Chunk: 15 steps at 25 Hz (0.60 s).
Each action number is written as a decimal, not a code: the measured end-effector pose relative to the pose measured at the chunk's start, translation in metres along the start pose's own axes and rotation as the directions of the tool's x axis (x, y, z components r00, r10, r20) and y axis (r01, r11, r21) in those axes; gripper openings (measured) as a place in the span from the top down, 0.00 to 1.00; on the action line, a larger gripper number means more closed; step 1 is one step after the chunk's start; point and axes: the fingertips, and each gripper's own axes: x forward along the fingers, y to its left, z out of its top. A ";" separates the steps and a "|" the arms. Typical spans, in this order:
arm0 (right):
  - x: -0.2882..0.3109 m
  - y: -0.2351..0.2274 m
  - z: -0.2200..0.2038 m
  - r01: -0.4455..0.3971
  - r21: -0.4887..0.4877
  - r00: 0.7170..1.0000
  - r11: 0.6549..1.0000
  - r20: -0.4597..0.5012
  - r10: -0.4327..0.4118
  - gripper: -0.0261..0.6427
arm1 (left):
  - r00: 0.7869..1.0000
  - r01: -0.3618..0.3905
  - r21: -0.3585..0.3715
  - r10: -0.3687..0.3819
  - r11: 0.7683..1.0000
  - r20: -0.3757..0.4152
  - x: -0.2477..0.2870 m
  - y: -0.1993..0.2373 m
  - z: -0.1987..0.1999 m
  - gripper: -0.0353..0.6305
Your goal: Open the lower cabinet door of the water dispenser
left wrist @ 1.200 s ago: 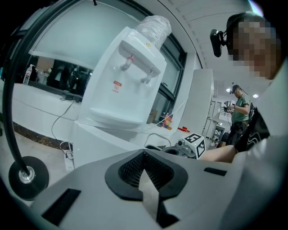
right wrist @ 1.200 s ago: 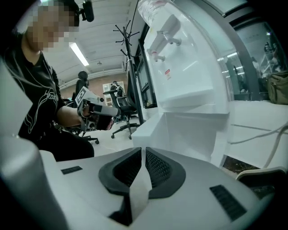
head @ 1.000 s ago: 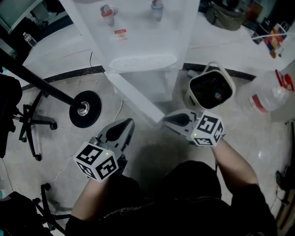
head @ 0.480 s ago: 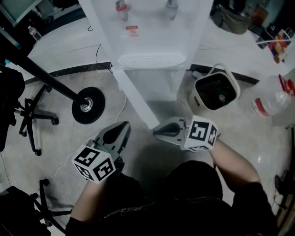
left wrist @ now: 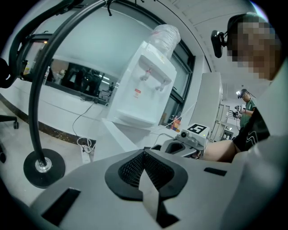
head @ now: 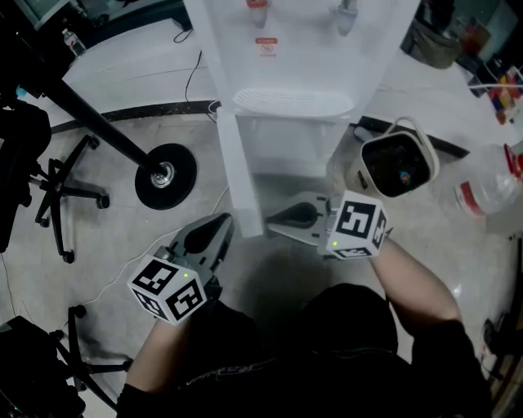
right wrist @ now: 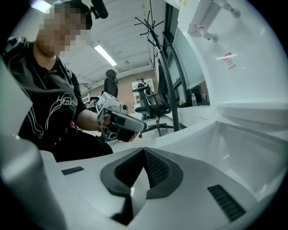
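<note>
Judging from the door (head: 235,175) standing well out from the dispenser (head: 302,65), opening appeared nearly done; the right gripper (head: 271,220), jaws pressed together on nothing, sat just before the dispenser, needing one more outward nudge; the left gripper (head: 226,218), likewise closed, waited farther off.

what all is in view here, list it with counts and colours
water dispenser: one, white, top centre
taps: two, one red, one greyish, on the dispenser's front
lower cabinet door: one, white, swung open toward the person
bin: one, cream, dark inside, on the floor right of the dispenser
bottle: one, clear with red, lying at the right edge
stand base: one, black, round, on the floor left of the dispenser
office chair: one, black, left edge
left gripper: one, grey with marker cube, lower left, jaws shut, empty
right gripper: one, grey with marker cube, beside the door's free edge, jaws shut
</note>
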 end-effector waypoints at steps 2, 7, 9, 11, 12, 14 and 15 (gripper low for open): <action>0.010 -0.001 0.010 -0.012 -0.019 1.000 1.000 -0.004 0.011 0.94 | 1.000 -0.018 -0.010 0.018 1.000 0.004 -0.008 0.006 0.000 0.95; 0.032 0.001 0.013 -0.046 -0.044 0.999 0.998 -0.020 0.045 0.94 | 0.998 -0.058 -0.032 0.058 0.998 0.015 -0.030 0.022 -0.002 0.95; 0.042 0.002 0.017 -0.061 -0.046 0.998 0.997 -0.006 0.061 0.94 | 0.997 -0.074 -0.041 0.075 0.996 0.021 -0.038 0.029 -0.003 0.95; 0.051 0.003 0.021 -0.073 -0.053 0.997 0.996 0.003 0.073 0.94 | 0.995 -0.092 -0.056 0.094 0.994 0.023 -0.045 0.036 -0.005 0.95; 0.056 0.003 0.022 -0.075 -0.056 0.997 0.996 0.001 0.076 0.94 | 0.995 -0.100 -0.062 0.101 0.993 0.024 -0.048 0.040 -0.006 0.95; 0.065 0.004 0.024 -0.075 -0.055 0.997 0.996 -0.010 0.075 0.94 | 0.993 -0.112 -0.072 0.114 0.991 0.026 -0.055 0.045 -0.009 0.95; 0.069 0.005 0.026 -0.073 -0.051 0.997 0.996 -0.016 0.072 0.94 | 0.992 -0.117 -0.076 0.120 0.990 0.028 -0.058 0.047 -0.010 0.95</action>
